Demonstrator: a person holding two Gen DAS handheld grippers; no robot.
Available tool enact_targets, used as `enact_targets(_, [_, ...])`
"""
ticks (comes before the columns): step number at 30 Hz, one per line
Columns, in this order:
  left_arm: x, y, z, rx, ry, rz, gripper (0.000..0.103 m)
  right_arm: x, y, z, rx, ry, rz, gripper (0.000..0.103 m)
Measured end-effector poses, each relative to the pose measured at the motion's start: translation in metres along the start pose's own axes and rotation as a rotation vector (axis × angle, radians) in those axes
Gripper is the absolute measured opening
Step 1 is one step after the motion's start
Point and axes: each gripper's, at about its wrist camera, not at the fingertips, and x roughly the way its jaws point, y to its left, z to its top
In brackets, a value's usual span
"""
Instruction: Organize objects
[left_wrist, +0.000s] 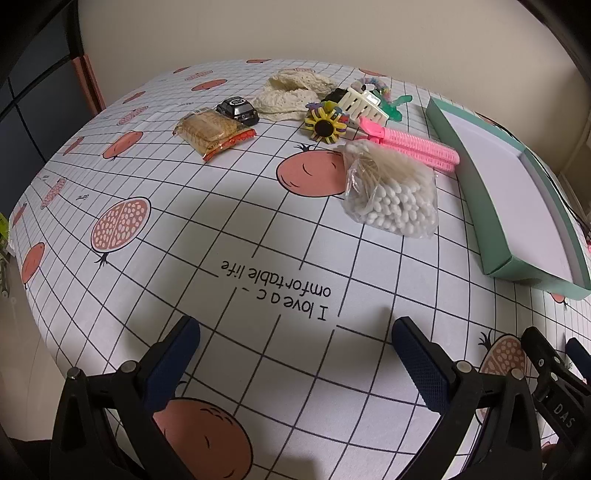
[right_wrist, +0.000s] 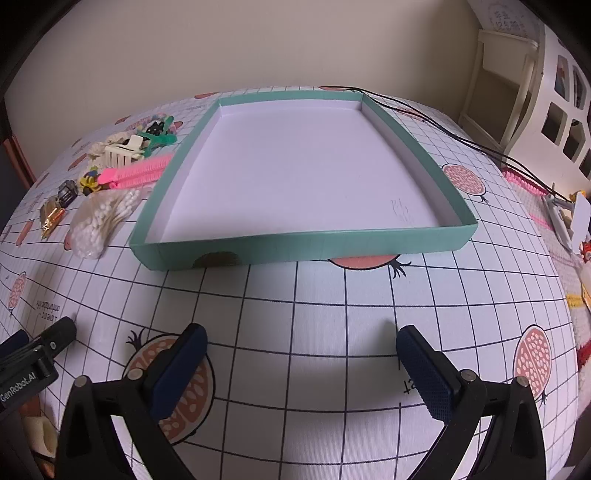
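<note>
Hovering above the patterned tablecloth (left_wrist: 166, 236), both tools sit idle; sorting looks not yet begun. Green box (right_wrist: 295, 243), white-lined and empty, lies at twelve o'clock of the right gripper (right_wrist: 301, 345), whose jaws are spread with nothing between. Left gripper (left_wrist: 295, 334), likewise spread and empty, faces the clutter: cream crochet piece (left_wrist: 291, 92) at twelve, bag of cotton swabs (left_wrist: 391, 192) at one, pink roller clip (left_wrist: 413, 146) touching the box wall, snack packet (left_wrist: 212, 131) at eleven, sunflower clip (left_wrist: 325, 125), toy car (left_wrist: 238, 107). Likely next: left reaches the swab bag, nearest, pinching the crinkly plastic low and carrying it over the rim.
</note>
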Motion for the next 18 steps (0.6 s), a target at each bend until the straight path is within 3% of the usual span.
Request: enact_targets(18, [0.0009,-0.0040,0.0027,0.020,0.002,-0.013,0.103,0.0008,0.0016,0.0030,-0.002,0.013,-0.002,0.103])
